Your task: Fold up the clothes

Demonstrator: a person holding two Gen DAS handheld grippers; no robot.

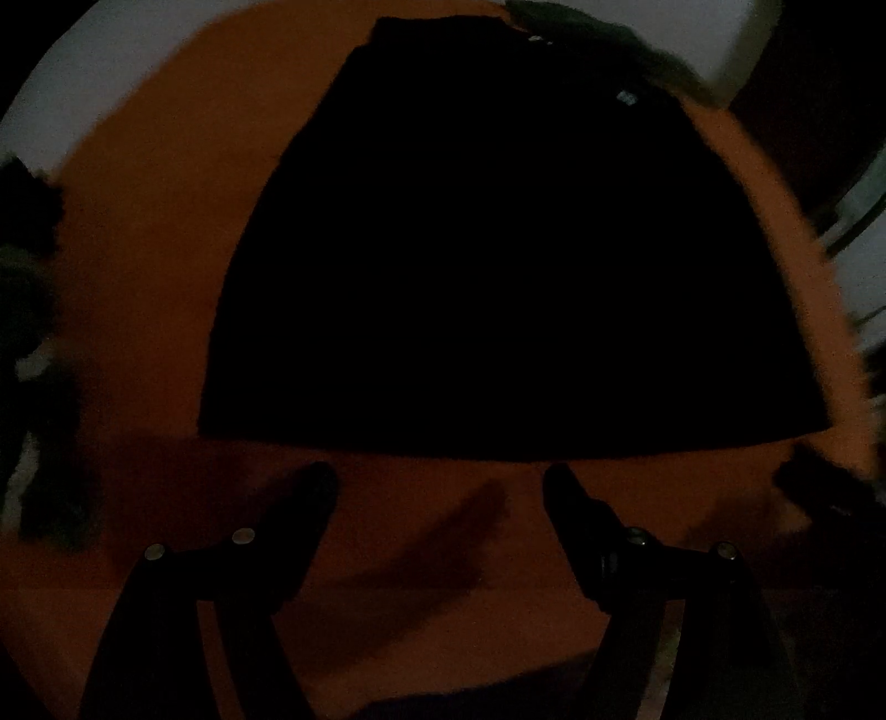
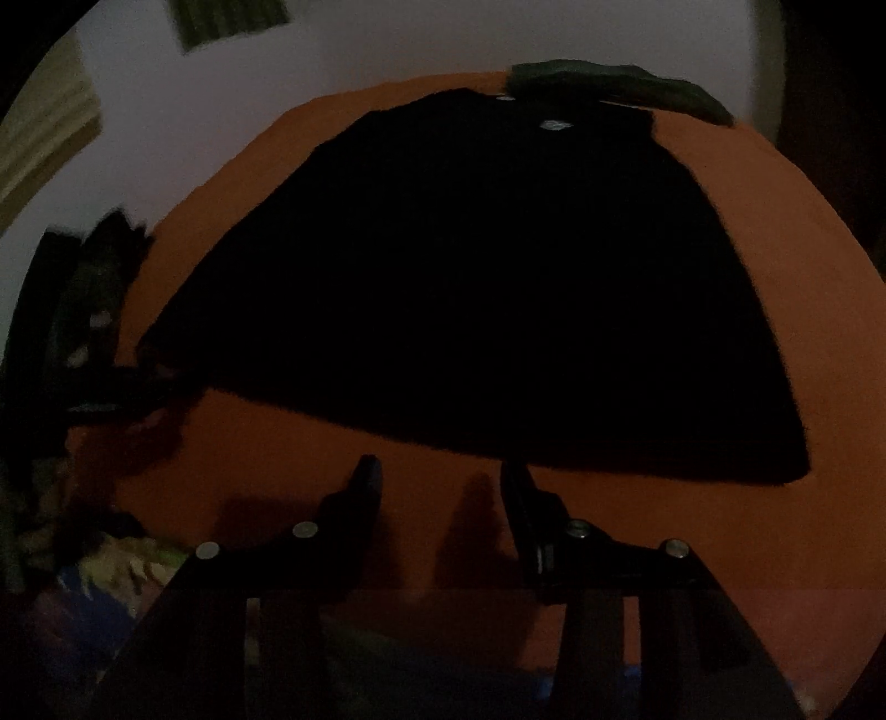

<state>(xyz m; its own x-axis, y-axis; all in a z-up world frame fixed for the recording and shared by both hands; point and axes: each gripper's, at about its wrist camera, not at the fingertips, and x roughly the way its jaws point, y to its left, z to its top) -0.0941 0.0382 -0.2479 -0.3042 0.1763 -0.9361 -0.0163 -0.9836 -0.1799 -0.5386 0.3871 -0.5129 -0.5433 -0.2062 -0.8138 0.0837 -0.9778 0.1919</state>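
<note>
Left wrist view: left gripper (image 1: 440, 476) hung with fingers wide, empty, just short of the flat black cloth garment (image 1: 498, 266) on the orange table (image 1: 138, 232). Right gripper (image 2: 440, 471) likewise spread, holding nothing, at the garment's near hem.

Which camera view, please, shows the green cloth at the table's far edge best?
The right wrist view: the green cloth lies whole and fairly sharp beyond the black garment. In the left wrist view it is blurred and cut by the picture's upper edge.
</note>
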